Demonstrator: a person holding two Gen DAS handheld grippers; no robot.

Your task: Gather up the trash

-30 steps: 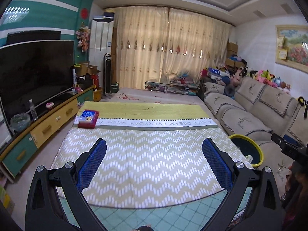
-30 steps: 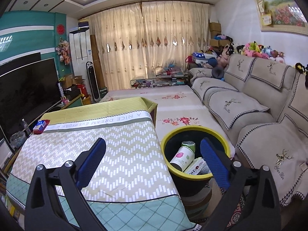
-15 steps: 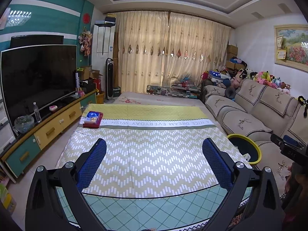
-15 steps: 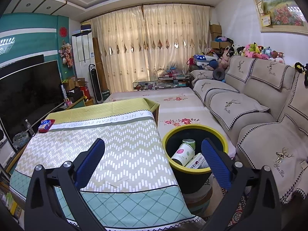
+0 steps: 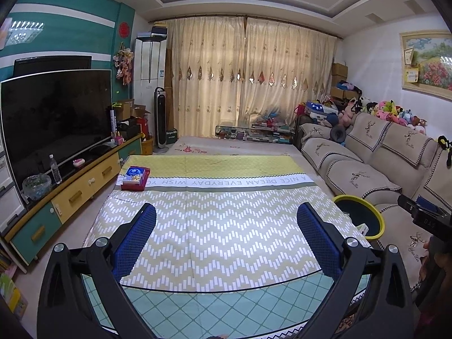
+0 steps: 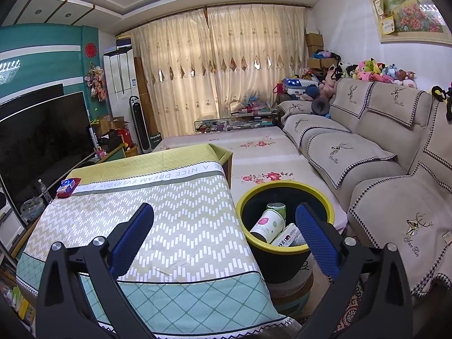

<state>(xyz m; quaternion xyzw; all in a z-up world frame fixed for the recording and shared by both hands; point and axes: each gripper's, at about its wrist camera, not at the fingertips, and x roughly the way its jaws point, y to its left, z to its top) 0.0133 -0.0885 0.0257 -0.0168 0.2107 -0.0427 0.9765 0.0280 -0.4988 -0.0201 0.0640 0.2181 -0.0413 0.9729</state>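
In the left wrist view the left tool (image 5: 226, 236), released and empty, has drawn back from the desk (image 5: 214, 226), the red box (image 5: 135, 178) far ahead-left; in the right wrist view the right tool (image 6: 224, 233), likewise released, has pulled back too, the trash bin (image 6: 285, 223) holding cups between its fingers, so collection seems nearly done.

Both wrist views high over the table (image 5: 226, 226), facing curtains (image 6: 226, 70); shared bin (image 6: 285, 195).
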